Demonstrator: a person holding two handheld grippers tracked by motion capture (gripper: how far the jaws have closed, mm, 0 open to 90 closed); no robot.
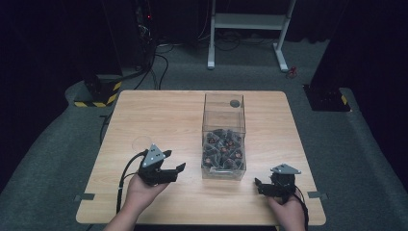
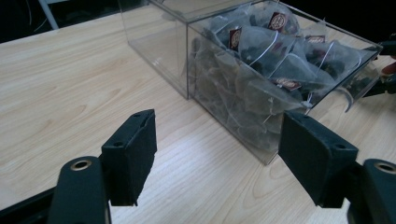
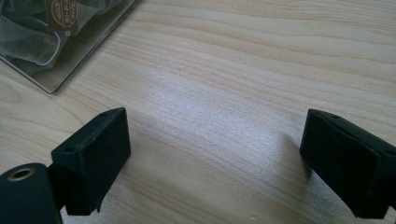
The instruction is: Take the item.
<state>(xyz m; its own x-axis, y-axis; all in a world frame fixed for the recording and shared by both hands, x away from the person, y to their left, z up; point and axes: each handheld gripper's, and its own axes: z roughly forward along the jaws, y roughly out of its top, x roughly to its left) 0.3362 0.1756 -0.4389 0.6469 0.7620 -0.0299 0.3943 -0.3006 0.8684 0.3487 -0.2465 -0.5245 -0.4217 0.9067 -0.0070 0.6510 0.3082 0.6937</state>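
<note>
A clear plastic box (image 1: 223, 139) stands in the middle of the wooden table (image 1: 163, 110), its near half packed with several grey pyramid tea bags (image 1: 222, 151). My left gripper (image 1: 174, 160) hovers left of the box, pointing toward it. In the left gripper view its jaws (image 2: 217, 144) stand open with only bare wood between them, and the box (image 2: 168, 51) and tea bags (image 2: 275, 56) lie just ahead. My right gripper (image 1: 260, 186) rests low near the box's front right corner. Its jaws (image 3: 215, 149) are open over bare wood, with a box corner (image 3: 60, 42) at upper left.
A clear round lid (image 1: 142, 142) lies flat on the table behind my left gripper. A small dark disc (image 1: 235, 103) shows at the box's far end. A white frame (image 1: 248, 21) and dark stands sit on the floor beyond the table.
</note>
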